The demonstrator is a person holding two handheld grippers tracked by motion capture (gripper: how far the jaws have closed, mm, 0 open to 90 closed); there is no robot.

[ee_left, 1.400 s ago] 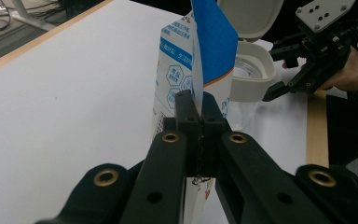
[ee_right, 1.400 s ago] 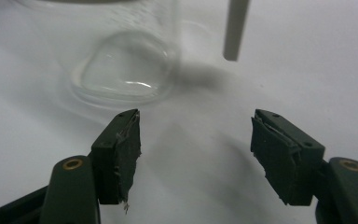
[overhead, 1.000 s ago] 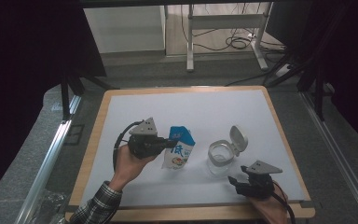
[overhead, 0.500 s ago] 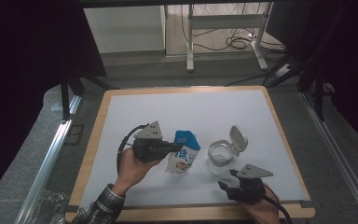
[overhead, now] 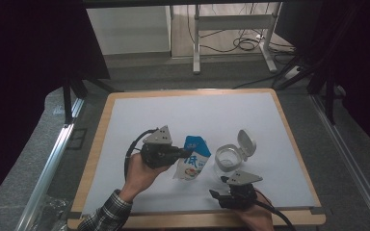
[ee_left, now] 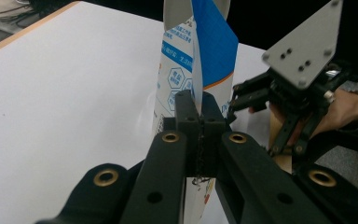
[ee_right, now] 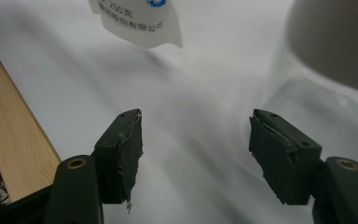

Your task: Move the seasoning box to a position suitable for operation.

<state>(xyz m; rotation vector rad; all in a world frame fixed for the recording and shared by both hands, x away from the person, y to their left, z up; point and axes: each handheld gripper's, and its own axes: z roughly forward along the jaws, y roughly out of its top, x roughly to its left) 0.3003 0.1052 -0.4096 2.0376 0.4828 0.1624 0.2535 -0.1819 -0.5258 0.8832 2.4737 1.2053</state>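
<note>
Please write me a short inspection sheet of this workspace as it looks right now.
Surface: white board with a wooden edge, bare apart from the two items below.
Job's things: blue and white pouch, upright; clear container beside it, hinged lid open.
Clutter: nothing seen.
Grippers: left gripper shut on the pouch's edge seam; right gripper open, holding nothing, near the front edge.
Cables: a black cable loops from the left gripper; loose cables lie on the floor beyond the board.
Surroundings: grey floor, metal table legs, dark curtains at both sides.
</note>
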